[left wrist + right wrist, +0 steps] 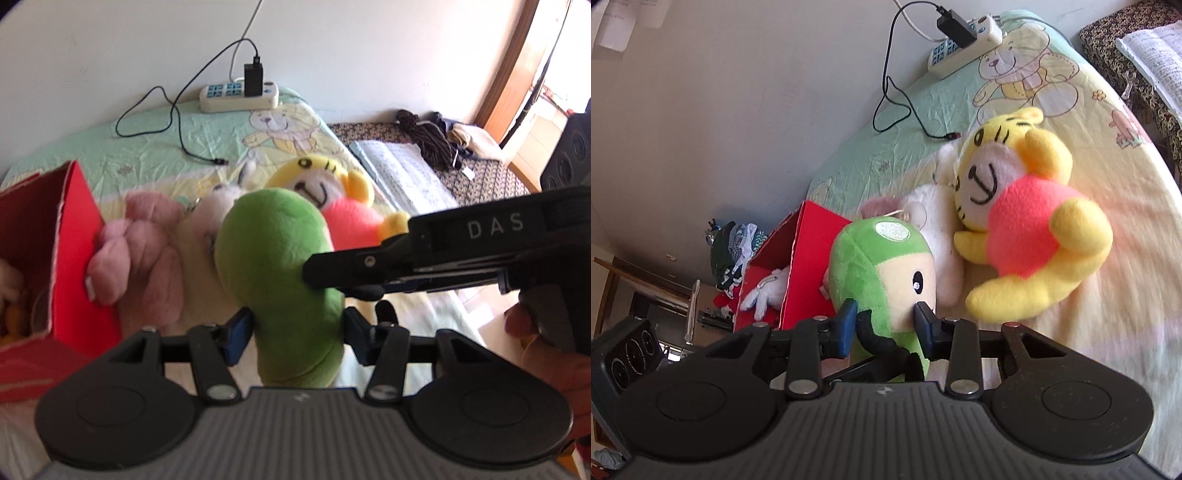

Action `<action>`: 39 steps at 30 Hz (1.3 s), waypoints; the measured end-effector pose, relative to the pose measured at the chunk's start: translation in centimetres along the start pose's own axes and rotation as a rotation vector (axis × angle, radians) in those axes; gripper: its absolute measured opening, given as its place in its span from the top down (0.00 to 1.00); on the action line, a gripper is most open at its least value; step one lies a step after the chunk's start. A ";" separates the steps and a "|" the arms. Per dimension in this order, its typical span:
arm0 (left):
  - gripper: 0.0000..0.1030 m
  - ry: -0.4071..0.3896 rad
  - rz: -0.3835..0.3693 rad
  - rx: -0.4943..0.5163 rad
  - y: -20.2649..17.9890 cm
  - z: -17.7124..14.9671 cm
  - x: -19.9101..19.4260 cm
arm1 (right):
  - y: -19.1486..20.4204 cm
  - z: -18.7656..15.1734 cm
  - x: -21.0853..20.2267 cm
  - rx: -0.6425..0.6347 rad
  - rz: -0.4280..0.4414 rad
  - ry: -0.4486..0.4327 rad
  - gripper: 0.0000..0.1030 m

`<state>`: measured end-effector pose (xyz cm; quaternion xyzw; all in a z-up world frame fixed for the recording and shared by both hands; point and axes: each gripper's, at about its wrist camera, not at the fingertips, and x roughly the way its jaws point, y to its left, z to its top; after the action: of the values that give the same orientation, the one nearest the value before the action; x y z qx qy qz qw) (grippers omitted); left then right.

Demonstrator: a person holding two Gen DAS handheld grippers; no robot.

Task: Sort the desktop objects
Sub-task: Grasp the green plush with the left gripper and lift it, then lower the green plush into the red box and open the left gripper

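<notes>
Two handheld grippers share one soft green plush toy (273,258), a rounded fleece figure with a cream face and a black stitched eye. The left gripper (297,332) pinches its lower body between blue-padded jaws, pressed in until the fleece dents. The right gripper (886,325) clamps the head from the other side, one pad against the cheek; in the left wrist view its long black fingers (332,266) dig into the green pile. Gripping at both ends likely keeps the floppy toy from sagging as it is carried.

The toy hangs above a bed sheet (155,155) printed with cartoon bears, smooth and faintly creased. Just to its left stands an open red cardboard box (79,236), stiff-walled, already containing a white plush (764,291); it is probably the sorting bin. Behind lie a yellow tiger plush hugging a pink heart (1027,229), a pale pink plush (147,251) and what seems to be a white one, blurred. A white power strip (238,94) with a black charger sits by the wall.
</notes>
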<state>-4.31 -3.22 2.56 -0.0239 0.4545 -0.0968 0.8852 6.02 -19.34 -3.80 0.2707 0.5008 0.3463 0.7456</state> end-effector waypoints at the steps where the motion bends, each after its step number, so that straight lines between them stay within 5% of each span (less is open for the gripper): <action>1: 0.48 0.006 0.004 0.005 0.2 -0.6 -0.4 | 0.2 -0.5 0.2 0.004 0.004 0.015 0.64; 15: 0.49 0.002 -0.010 0.068 8.9 -7.2 -9.5 | 9.2 -7.1 5.7 -0.034 0.064 0.128 0.64; 25: 0.48 -0.157 -0.017 0.121 16.5 -7.1 -17.3 | 17.8 -9.2 8.6 -0.094 0.147 0.062 0.63; 33: 0.48 -0.246 -0.028 0.144 21.4 -2.9 -15.9 | 20.9 -5.4 11.7 -0.106 0.127 -0.089 0.63; 39: 0.48 -0.191 -0.049 0.038 25.5 0.2 -10.4 | 20.9 -1.1 16.2 -0.161 0.025 -0.098 0.62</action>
<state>-6.20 23.73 7.67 -0.0274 0.3655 -0.1243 0.9221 4.01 6.36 2.42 0.2329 0.4308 0.3812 0.7841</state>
